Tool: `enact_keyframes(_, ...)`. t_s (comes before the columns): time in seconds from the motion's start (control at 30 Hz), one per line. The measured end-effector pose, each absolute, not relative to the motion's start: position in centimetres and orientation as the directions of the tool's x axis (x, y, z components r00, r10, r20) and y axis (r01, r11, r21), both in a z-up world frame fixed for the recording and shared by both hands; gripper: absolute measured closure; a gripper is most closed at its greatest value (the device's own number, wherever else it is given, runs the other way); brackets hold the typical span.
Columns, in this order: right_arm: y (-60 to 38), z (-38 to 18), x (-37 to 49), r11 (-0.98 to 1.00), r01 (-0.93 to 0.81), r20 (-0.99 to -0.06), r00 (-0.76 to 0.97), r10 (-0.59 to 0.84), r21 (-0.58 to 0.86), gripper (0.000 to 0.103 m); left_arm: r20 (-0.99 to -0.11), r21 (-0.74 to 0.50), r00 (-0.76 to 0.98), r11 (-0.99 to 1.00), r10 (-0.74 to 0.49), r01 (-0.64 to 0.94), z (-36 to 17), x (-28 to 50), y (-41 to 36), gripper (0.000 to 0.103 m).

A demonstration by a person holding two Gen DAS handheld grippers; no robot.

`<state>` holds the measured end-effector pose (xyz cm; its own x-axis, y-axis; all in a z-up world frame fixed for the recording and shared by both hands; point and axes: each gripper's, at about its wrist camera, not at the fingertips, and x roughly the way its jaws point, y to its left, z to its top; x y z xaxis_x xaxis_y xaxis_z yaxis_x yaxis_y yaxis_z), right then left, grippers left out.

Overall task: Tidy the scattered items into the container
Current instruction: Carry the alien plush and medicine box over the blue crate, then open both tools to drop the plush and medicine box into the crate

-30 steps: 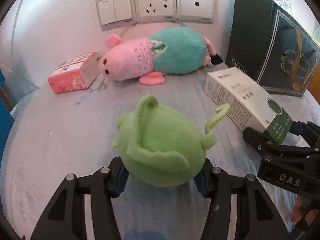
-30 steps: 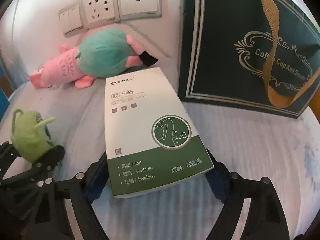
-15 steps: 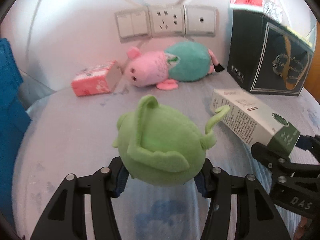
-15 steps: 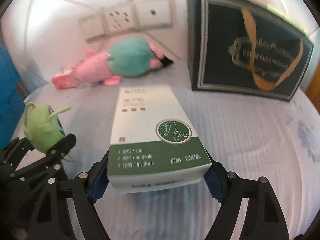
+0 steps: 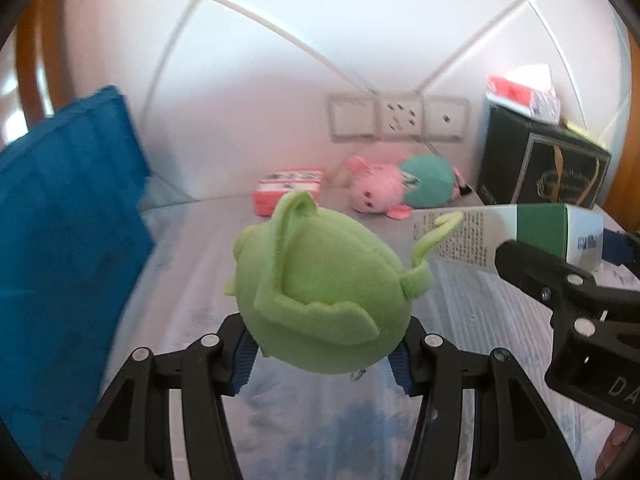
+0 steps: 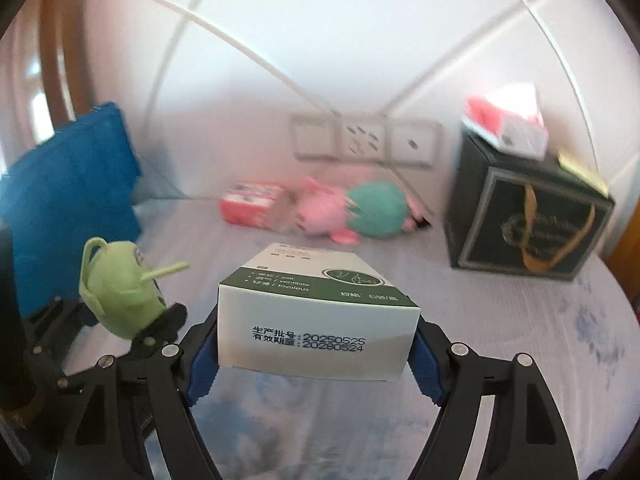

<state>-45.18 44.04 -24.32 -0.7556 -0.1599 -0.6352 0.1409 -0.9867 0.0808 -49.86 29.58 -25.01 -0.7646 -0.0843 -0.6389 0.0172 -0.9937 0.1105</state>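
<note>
A pale cloth-covered surface [image 5: 192, 264] runs back to a white wall with a row of switch and socket plates [image 5: 398, 118]. At the left edge stands the blue container [image 5: 64, 216]. Against the wall lie a pink carton [image 5: 286, 190] and a pink-and-teal plush pig [image 5: 400, 190], beside a dark gift box [image 6: 528, 216]. The left gripper [image 5: 320, 356] pinches a green plush toy [image 5: 320, 292] between its blue pads, clear of the cloth. The right gripper [image 6: 316, 360] clamps a green-and-white box [image 6: 320, 320], its jaws having just been closing on it. The right view alone shows the box's printed end face with date codes; the left view shows its fine-print side. Both views are blurred.
</note>
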Motion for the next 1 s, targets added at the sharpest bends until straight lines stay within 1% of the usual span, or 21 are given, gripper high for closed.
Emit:
enact_keyframes(0.23, 37.5, -16.5, -42.2, -0.962, 0.262, -0.549, -0.793, -0.262, 0.08, 0.024, -0.558, 0.111, -0.809, -0.983, -0.186, 0.149, -17.1, -44.8, 22.8, 0.049)
enact_keyframes(0.4, 30.0, -9.6, -38.6, -0.918, 0.389, -0.458, -0.804, -0.38, 0.077, 0.024, -0.479, 0.11, -0.831, -0.959, -0.282, 0.262, -10.5, -39.8, 16.1, 0.049)
enact_keyframes(0.57, 21.6, -5.2, -35.4, -0.867, 0.493, -0.395, -0.783, -0.481, 0.078, 0.024, -0.444, 0.106, -0.816, -0.926, -0.371, 0.363, -6.1, -34.9, 8.1, 0.049)
enact_keyframes(0.63, 18.0, -4.0, -34.4, -0.839, 0.536, -0.386, -0.757, -0.528, 0.096, 0.024, -0.446, 0.105, -0.798, -0.909, -0.405, 0.403, -4.9, -33.1, 4.4, 0.049)
enact_keyframes(0.77, 10.4, -2.5, -32.1, -0.788, 0.61, -0.379, -0.712, -0.591, 0.085, 0.024, -0.491, 0.109, -0.743, -0.879, -0.454, 0.464, -3.7, -30.0, -3.1, 0.049)
enact_keyframes(0.87, 4.9, -2.3, -31.1, -0.757, 0.648, -0.398, -0.675, -0.621, 0.081, 0.024, -0.53, 0.148, -0.69, -0.855, -0.493, 0.497, -4.8, -29.0, -8.1, 0.049)
enact_keyframes(1.0, -1.4, -3.6, -31.3, -0.73, 0.68, -0.459, -0.628, -0.628, 0.069, 0.024, -0.591, 0.126, -0.646, -0.846, -0.483, 0.518, -6.9, -28.7, -13.4, 0.048)
